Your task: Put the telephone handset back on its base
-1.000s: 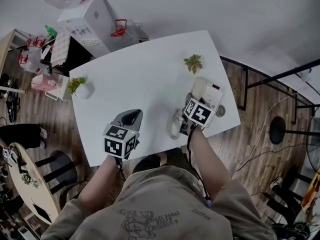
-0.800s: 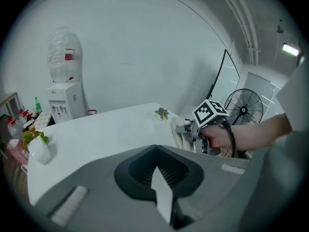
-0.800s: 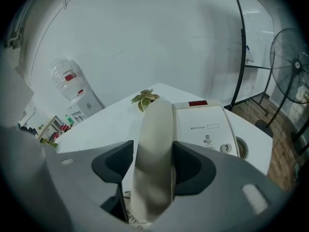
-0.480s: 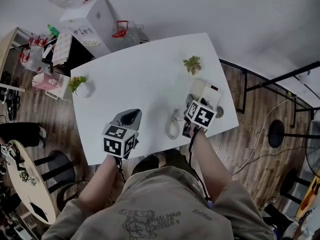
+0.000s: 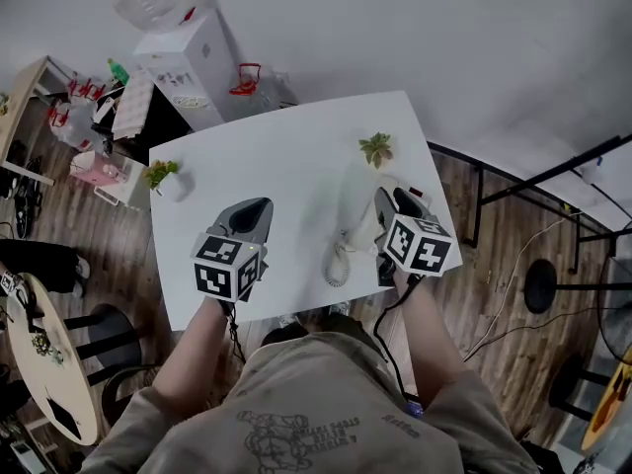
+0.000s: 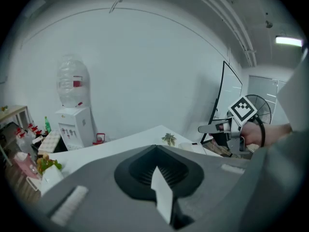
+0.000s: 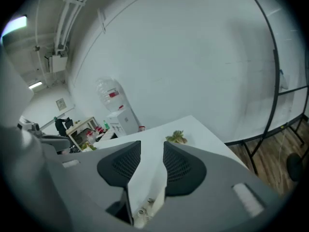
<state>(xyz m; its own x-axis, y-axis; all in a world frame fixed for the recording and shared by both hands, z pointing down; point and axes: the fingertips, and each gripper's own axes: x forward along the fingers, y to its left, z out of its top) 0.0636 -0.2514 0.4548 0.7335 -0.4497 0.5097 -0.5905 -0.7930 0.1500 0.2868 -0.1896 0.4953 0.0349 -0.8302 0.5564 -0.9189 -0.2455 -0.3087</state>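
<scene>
The white telephone handset (image 5: pixel 348 248) hangs tilted over the white table (image 5: pixel 286 166). Its upper end sits in my right gripper (image 5: pixel 395 201) and its lower end is near the table top. In the right gripper view the handset (image 7: pixel 147 185) fills the gap between the jaws, which have just been closing onto it, and its coiled cord (image 7: pixel 144 209) shows below. The telephone base (image 5: pixel 388 183) lies just beyond, partly hidden by that gripper; the left gripper view shows the base (image 6: pixel 192 147) too. My left gripper (image 5: pixel 247 217) hovers over the table's left front, shut and empty.
A small dried plant (image 5: pixel 375 150) stands behind the base. A potted plant in a white pot (image 5: pixel 163 178) sits at the table's left back corner. A water dispenser (image 5: pixel 193 52) and a cluttered side table stand beyond; a black metal frame (image 5: pixel 533 171) is to the right.
Both grippers have risen toward the camera. The right one has closed on the handset and lifted its near end off the table.
</scene>
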